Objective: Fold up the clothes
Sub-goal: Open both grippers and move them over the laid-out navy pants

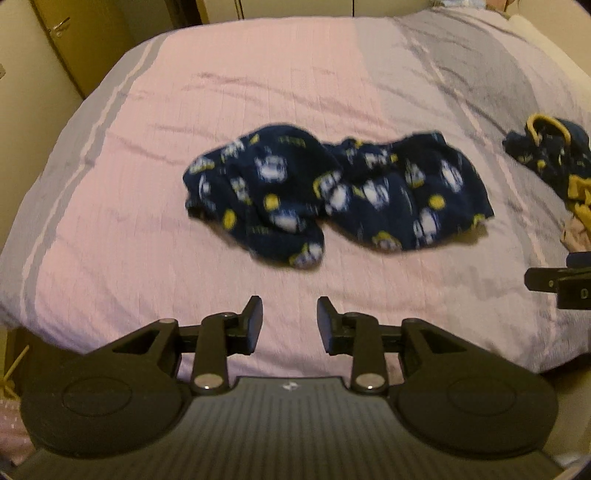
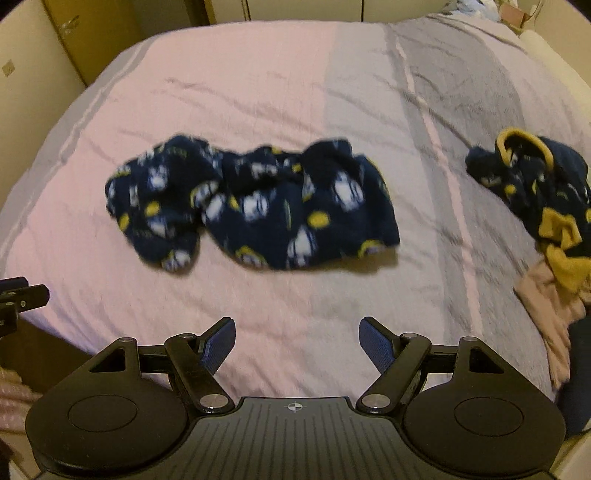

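A crumpled navy fleece garment [image 1: 332,195] [image 2: 251,206] with white and yellow prints lies bunched in the middle of the bed. My left gripper [image 1: 290,325] hovers open over the near edge of the bed, short of the garment, nothing between its fingers. My right gripper [image 2: 297,347] is also open and empty, wider apart, short of the garment's right half. The right gripper's side shows at the right edge of the left wrist view [image 1: 561,284], and the left gripper's side shows at the left edge of the right wrist view [image 2: 18,299].
A pink and grey striped bedspread [image 1: 155,229] [image 2: 461,110] covers the bed. At the right lies a second navy garment with mustard trim [image 1: 554,158] [image 2: 535,192] on top of a beige cloth [image 2: 550,306]. Cupboard doors [image 1: 62,33] stand beyond the bed's far left.
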